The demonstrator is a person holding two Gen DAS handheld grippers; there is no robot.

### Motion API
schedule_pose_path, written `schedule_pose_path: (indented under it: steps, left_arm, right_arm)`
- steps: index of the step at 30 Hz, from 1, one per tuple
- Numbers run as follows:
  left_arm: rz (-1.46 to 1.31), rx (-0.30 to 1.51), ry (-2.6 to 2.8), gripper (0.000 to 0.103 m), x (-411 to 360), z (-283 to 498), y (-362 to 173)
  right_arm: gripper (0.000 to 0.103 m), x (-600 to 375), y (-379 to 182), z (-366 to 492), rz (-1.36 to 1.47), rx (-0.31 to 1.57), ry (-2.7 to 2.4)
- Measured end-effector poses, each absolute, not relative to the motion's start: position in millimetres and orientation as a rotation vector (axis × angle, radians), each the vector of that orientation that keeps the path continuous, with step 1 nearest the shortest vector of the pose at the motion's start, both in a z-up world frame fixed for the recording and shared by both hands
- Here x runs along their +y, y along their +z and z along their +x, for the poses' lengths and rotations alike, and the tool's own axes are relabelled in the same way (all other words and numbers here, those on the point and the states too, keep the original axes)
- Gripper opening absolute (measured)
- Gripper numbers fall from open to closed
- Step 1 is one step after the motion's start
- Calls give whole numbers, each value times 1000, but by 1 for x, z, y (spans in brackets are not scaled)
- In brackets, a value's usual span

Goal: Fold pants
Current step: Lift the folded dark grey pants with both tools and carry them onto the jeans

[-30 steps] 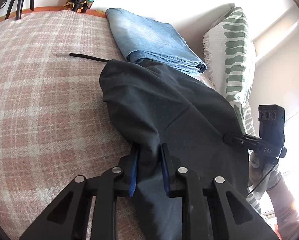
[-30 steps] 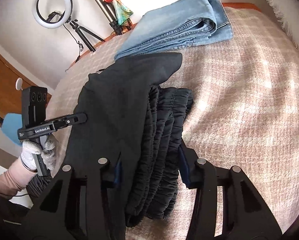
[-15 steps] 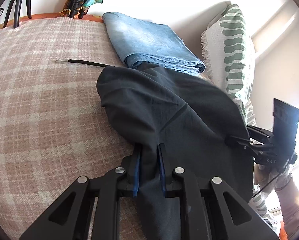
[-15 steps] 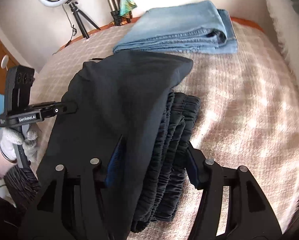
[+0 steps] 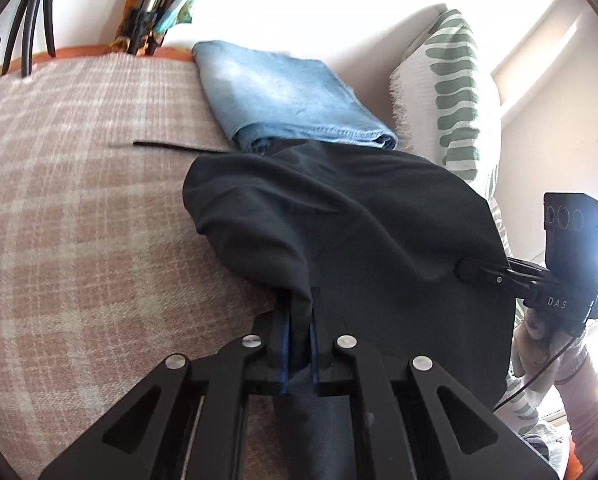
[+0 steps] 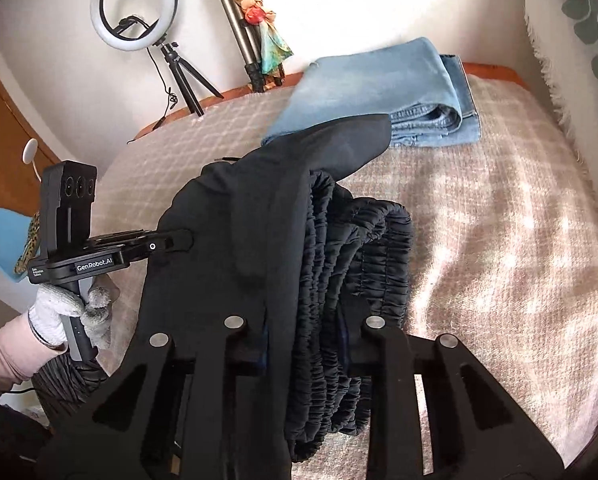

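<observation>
On the bed (image 6: 499, 220), left gripper (image 5: 297, 330) fingers, narrower than before, pinch the black pants (image 5: 359, 240); right gripper (image 6: 303, 344) fingers are closing around the gathered waistband (image 6: 359, 256).

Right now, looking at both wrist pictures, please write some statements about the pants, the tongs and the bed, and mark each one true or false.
1. The left tongs are shut on a fold of the black pants. True.
2. The black pants hang on a tripod. False: they lie on the checked blanket, their edge lifted by the tongs.
3. Folded blue jeans lie beyond the black pants. True.
4. The right tongs hold the jeans. False: their jaws are closing on the gathered waistband of the black pants.
5. The ring light lies on the bed. False: it stands on a tripod behind the bed.
</observation>
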State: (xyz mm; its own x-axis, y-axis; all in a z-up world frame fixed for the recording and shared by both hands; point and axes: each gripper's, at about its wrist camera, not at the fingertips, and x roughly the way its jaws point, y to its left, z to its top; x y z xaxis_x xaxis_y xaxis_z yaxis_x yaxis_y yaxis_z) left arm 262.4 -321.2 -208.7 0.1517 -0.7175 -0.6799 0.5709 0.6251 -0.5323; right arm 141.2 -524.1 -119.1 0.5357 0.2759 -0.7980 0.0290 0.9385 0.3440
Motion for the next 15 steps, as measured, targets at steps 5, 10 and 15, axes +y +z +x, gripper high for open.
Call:
schedule_pose_path:
  steps: [5,10,15]
  left_arm:
    - [-175,992,-959,3,-310,260,-178]
    - [-152,926,-974,3,-314,269,-147]
    - [-138,867,-985,3,-330,291,-118]
  right_arm:
    - [25,-526,-89,145,316,935,137]
    - [25,-527,-55,164,273,868,128]
    - [25,-539,-30,195,248,811,105]
